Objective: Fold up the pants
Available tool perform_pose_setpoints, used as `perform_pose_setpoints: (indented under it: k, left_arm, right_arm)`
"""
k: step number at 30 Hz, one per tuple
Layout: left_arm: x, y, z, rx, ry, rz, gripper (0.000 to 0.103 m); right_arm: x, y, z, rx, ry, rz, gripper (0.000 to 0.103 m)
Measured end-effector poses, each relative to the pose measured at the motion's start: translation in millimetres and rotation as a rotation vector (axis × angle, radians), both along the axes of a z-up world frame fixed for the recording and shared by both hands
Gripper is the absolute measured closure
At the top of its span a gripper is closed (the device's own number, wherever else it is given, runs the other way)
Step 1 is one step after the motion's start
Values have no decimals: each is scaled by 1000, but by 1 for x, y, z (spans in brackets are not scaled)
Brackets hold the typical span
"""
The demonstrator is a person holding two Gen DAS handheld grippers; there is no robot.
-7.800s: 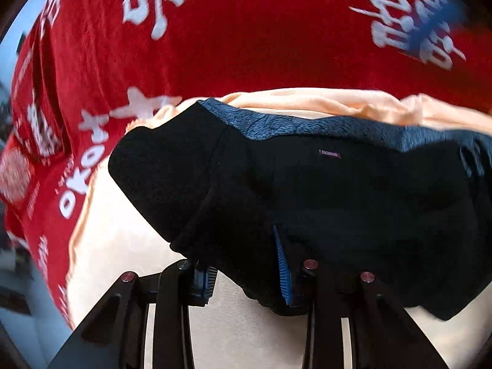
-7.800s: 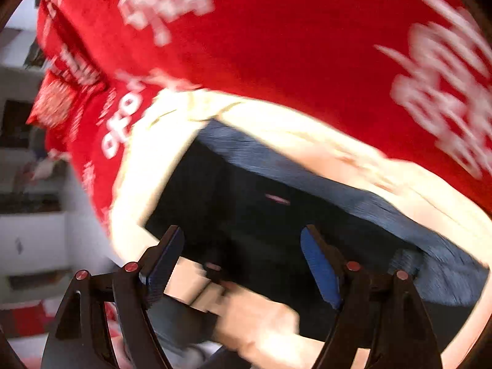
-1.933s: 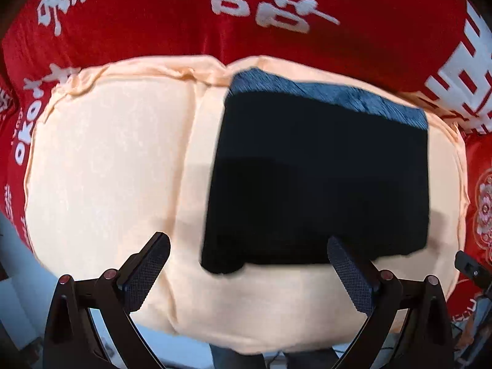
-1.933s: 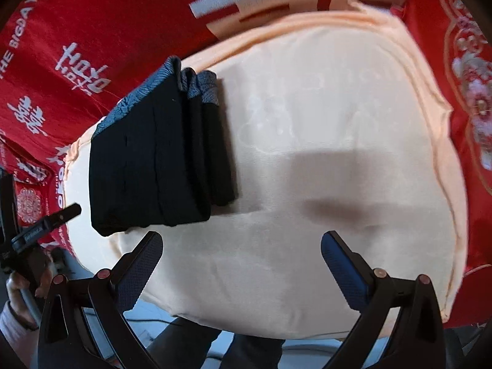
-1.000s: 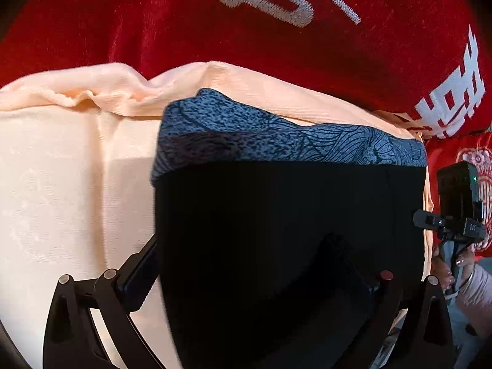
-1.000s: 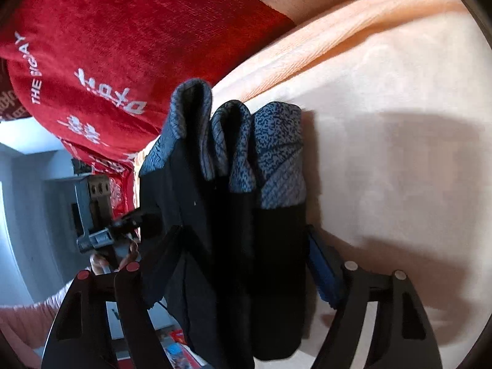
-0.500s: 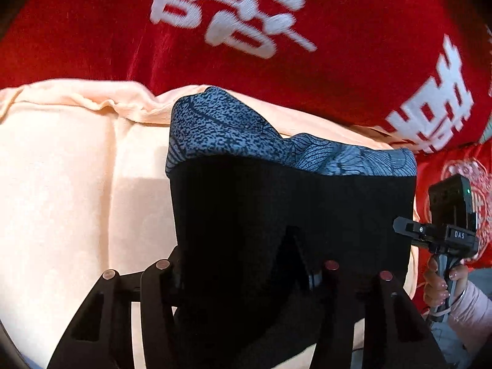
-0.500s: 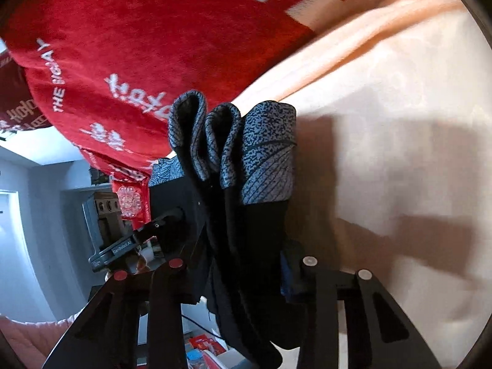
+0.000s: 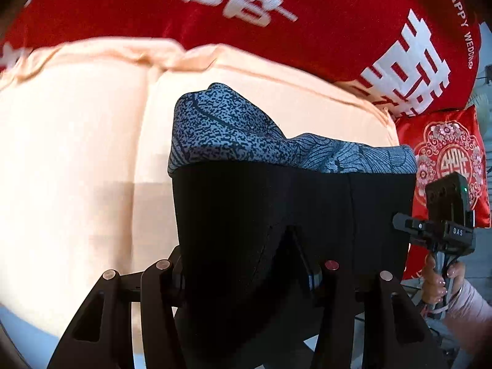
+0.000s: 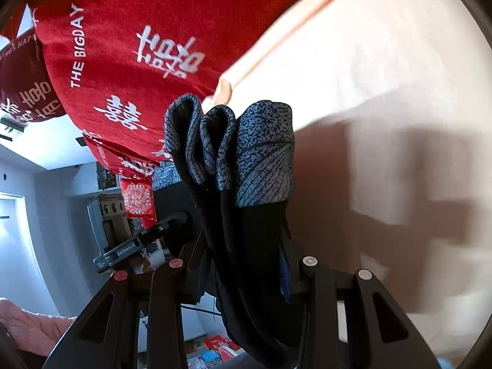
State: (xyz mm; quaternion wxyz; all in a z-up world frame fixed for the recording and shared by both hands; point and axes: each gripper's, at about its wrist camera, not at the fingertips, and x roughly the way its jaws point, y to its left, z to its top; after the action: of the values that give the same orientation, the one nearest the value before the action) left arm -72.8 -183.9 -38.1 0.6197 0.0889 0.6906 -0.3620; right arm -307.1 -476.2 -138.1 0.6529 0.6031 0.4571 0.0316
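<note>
There is one pair of folded black pants with a grey-blue patterned waistband (image 9: 276, 209), and two grippers hold it. The left gripper (image 9: 246, 272) has its fingers closed on the lower edge of the black bundle at 6 o'clock of the left wrist view; its jaws have just been closing, with the cloth between them. The right gripper (image 10: 236, 276) pinches the same pants (image 10: 246, 215) from the side, at 6 o'clock of the right wrist view, and its jaws have also just been closing on the cloth. From this side I count three folded layers of the waistband, standing close together. In the left wrist view the other gripper's black handle appears at 3 o'clock, held by one hand (image 9: 436, 279) with a pink sleeve. One pale peach cloth (image 9: 77, 153) covers the surface from 9 to 1 o'clock, and it gives wide free room at the left of the pants. One big red blanket with white characters (image 9: 307, 15) lies beyond it at 12 o'clock, and one small red embroidered cushion (image 9: 446, 166) is at 3 o'clock. The finger pads of both grippers are mostly hidden by the black cloth. The lower end of the pants is cut off by the picture edge. The room at 8 o'clock of the right view is small and unclear.
</note>
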Motion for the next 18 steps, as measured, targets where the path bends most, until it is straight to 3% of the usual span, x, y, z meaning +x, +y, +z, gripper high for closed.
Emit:
perform_pose_setpoints:
  k: [4,6,8,12,18]
  left_arm:
    - [-7,17,-27,35,-31,-16,48]
    - [-7,25,-44,51,-57,-2,34]
    - [-3,30,-50,55,-108,29,10]
    - [-3,31,-53,73,-107,43,7]
    - [-13,37,-29,163,-216,-4,7]
  right_arm:
    - [-7,15,-30,-39,71,8,62]
    - [-11,14,-43,-96,101,3,56]
    - [-13,11,-50,-86,111,-16,49]
    - [-16,14,-41,-144,156,-16,42]
    - [-28,21,-8,-272,269,-52,34]
